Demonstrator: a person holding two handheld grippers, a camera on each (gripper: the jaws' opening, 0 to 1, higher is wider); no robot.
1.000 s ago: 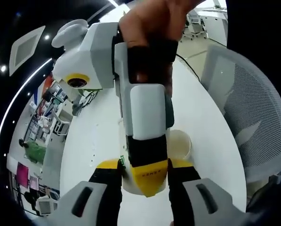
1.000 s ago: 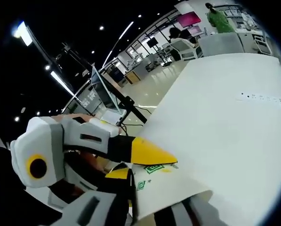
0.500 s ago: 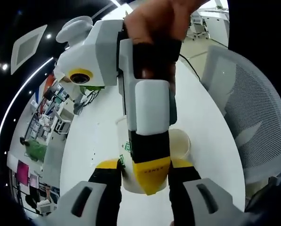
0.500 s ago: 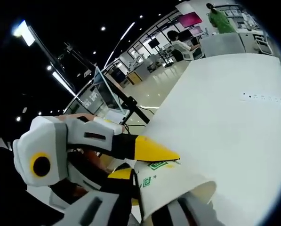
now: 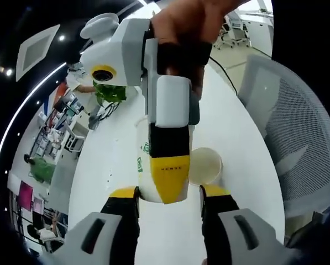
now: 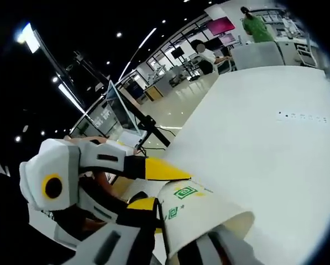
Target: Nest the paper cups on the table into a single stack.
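Note:
A white paper cup (image 5: pixel 143 160) with green logos is clamped sideways in my right gripper (image 5: pixel 166 186), which reaches in from the top under a person's hand. The cup's base hangs just beyond the tips of my left gripper (image 5: pixel 169 193), whose jaws stand apart around nothing. In the right gripper view the same cup (image 6: pixel 200 212) lies between the jaws of my right gripper (image 6: pixel 181 226), mouth to the right. One yellow finger (image 6: pixel 166 169) of the left gripper sits just above it. A second paper cup (image 5: pixel 205 165) stands upright on the table, mouth up, right of the held one.
The white table (image 5: pixel 106 165) runs away from me, and its far part (image 6: pixel 264 143) is bare apart from a row of small dark marks (image 6: pixel 300 116). A grey mesh chair (image 5: pixel 289 127) stands at the table's right edge. People and desks show far behind.
The right gripper and its cup have drawn back out from between the left jaws, so the cup's base now sits at their tips. The left yellow finger no longer lies on the cup.

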